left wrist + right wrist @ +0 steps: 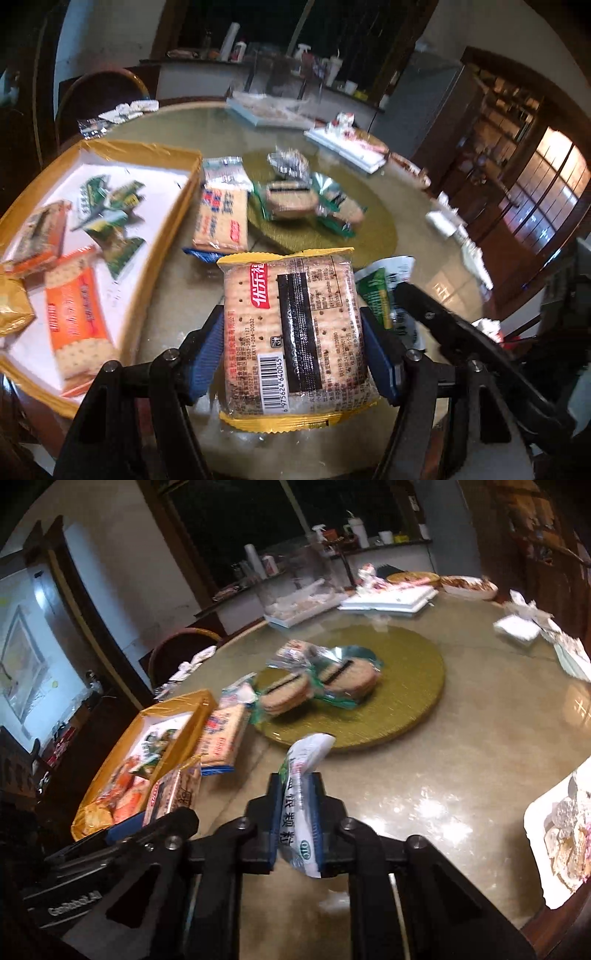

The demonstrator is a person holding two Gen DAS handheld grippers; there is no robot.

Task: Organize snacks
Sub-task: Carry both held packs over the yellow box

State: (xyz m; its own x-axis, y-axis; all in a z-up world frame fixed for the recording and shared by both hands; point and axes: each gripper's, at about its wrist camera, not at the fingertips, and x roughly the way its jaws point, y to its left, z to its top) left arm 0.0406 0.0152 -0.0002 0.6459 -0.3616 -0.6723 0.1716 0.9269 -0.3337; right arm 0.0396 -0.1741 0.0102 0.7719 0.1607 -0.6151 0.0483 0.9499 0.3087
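We are in the middle of carrying two snacks toward the gold-rimmed box [173, 218], which stands at the left part of the surface [417, 258] and already holds several packets.

The left hand-held gripper [293, 328] is clamped on a yellow-edged cracker pack [295, 332], with the blue pads [208, 354] pressing on its two long sides. The pack is lifted off the surface and its back, with the barcode, faces the camera. The right hand-held gripper [297, 812] is closed tight on a thin white and green sachet [301, 794], which stands up between the jaws and bends over at its top.

To do this step well, we should bring the cracker pack over the white floor of the box [144, 173], where free space remains beyond the orange cracker packs [79, 317] and beside the green sachets [110, 218]. We should lower it until it nearly lies flat and only then let go, so it does not fall on the rim. The crackers are brittle, we think, so the grip should not be made harder.

The sachet is soft and slippery-looking; we should keep it away from the left hand-held gripper, because the two tools are just beside each other now. It is better to place one item first and then the other.

More packs wait on the surface: a blue cracker pack [221, 218] just beside the box, and round biscuit packs [321, 683] on the golden turntable [406, 686].
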